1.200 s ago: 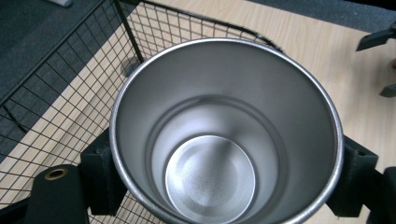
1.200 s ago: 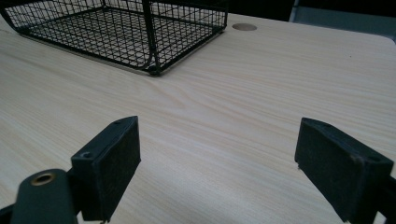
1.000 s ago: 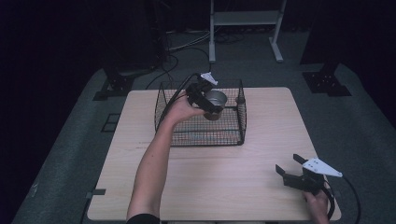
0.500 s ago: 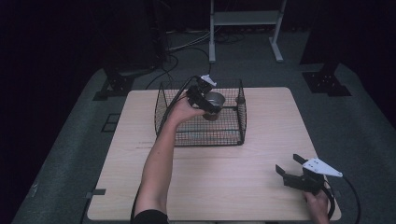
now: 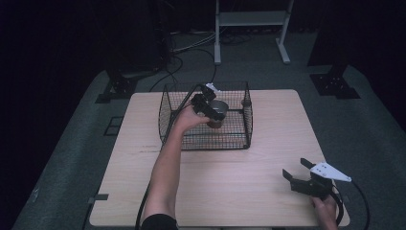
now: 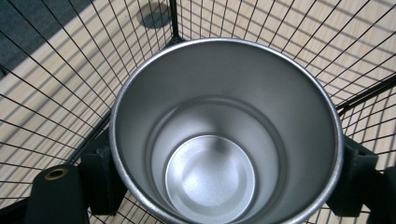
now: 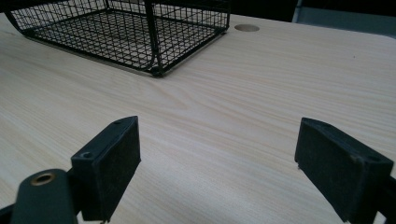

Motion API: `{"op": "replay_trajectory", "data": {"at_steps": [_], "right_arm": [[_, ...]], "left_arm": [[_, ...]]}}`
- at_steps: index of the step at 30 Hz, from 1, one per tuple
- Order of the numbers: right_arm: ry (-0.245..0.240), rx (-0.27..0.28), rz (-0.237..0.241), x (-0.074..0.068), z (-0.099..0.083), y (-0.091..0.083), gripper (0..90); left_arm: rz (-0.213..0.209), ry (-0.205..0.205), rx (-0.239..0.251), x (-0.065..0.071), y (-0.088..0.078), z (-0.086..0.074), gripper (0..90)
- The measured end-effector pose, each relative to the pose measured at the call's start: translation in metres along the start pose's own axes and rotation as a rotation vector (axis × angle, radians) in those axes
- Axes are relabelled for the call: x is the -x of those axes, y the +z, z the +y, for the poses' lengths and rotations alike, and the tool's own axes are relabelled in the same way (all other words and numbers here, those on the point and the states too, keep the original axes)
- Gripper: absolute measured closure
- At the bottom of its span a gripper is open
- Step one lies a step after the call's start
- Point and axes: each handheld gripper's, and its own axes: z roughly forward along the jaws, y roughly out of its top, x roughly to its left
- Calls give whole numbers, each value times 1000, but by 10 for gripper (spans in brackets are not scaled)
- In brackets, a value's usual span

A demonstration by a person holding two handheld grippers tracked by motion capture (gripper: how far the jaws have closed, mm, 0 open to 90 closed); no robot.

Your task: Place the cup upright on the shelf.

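Note:
A metal cup [image 5: 218,109] hangs inside the black wire basket [image 5: 172,108], held by my left gripper [image 5: 210,111]. In the left gripper view the cup [image 6: 224,135] is seen from above, empty, with the jaws pressed on both sides of its wall; the left gripper [image 6: 224,182] is shut on it. My right gripper [image 5: 298,176] rests near the table's front right corner, apart from the basket. Its jaws stand wide, the right gripper [image 7: 233,168] open over bare wood, with the basket [image 7: 140,32] farther off.
The wooden table [image 5: 258,191] has a round cable hole [image 7: 247,28] beyond the basket. A white stand [image 5: 251,19] and cables lie on the dark floor behind. Bare tabletop lies left and in front of the basket.
The left gripper with the cup has shifted very slightly within the basket. The right gripper has not moved.

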Motion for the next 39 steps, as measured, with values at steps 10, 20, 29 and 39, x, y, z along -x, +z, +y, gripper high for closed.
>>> {"op": "replay_trajectory", "data": {"at_steps": [10, 20, 29, 39], "right_arm": [[0, 3, 2, 0, 0, 0, 135], [2, 6, 1, 1, 0, 0, 135], [-2, 6, 0, 0, 0, -1, 135], [-9, 2, -2, 0, 0, 0, 135]], "left_arm": [[1, -7, -30, -4, 12, -3, 177], [-4, -8, -53, -5, 22, -5, 177], [-12, -10, -58, -6, 25, -8, 177], [-22, -1, -93, -6, 35, -16, 176]]}}
